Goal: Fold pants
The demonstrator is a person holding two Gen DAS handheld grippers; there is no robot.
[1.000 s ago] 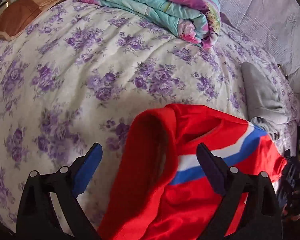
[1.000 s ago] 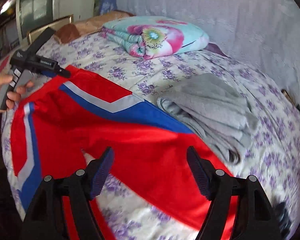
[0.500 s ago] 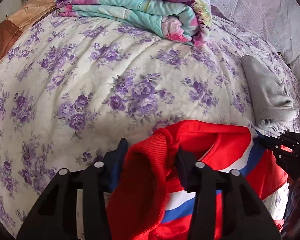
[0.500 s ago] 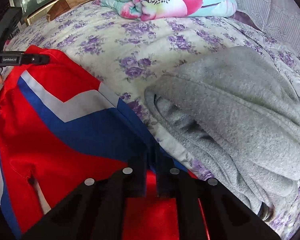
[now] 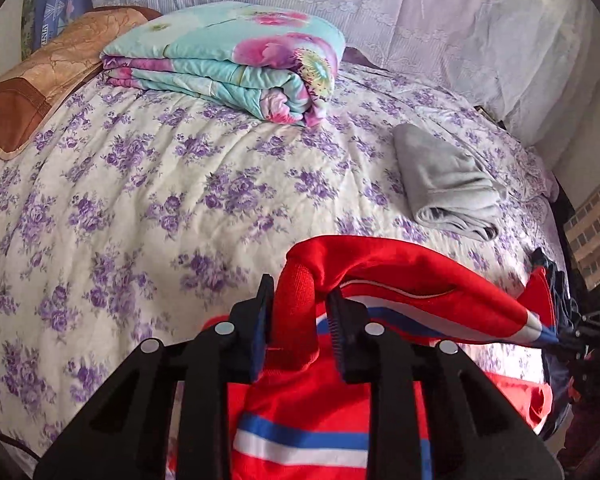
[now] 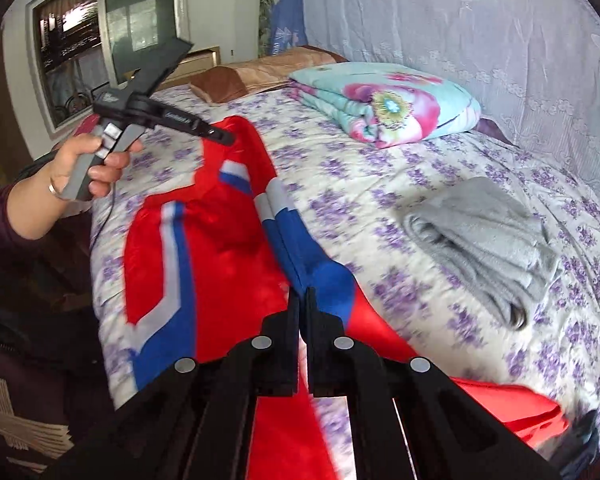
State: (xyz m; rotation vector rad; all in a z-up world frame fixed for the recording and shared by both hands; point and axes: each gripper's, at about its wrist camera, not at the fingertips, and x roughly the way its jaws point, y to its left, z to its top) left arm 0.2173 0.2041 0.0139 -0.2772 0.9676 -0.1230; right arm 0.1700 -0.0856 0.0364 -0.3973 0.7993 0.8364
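Red pants (image 6: 220, 256) with blue and white stripes now hang lifted between our two claws above the flowered bed (image 5: 140, 184); half a second ago the same cloth lay flat on the bedspread and both cameras sat low against it. A second ago both claws stood wide apart over the fabric. Our left claw (image 5: 300, 320) is clamped on a thick fold of the ribbed red waistband, which bulges up between its blue pads and drapes off to the right. Seen from the right wrist, our left hand (image 6: 80, 168) grips the handle with the wrist raised and the tool (image 6: 156, 116) pointing at the top of the pants. Our right claw (image 6: 303, 320) is pinched together on the blue part of the side stripe, with almost no gap between its fingers. From that grip the pants run taut toward the left claw, while the rest spreads over the near edge of the bed. A folded gray garment (image 5: 448, 188) lies well apart on the right, a folded flowered quilt (image 5: 236, 60) rests near the wall, and a brown pillow (image 5: 40, 80) sits at the head.
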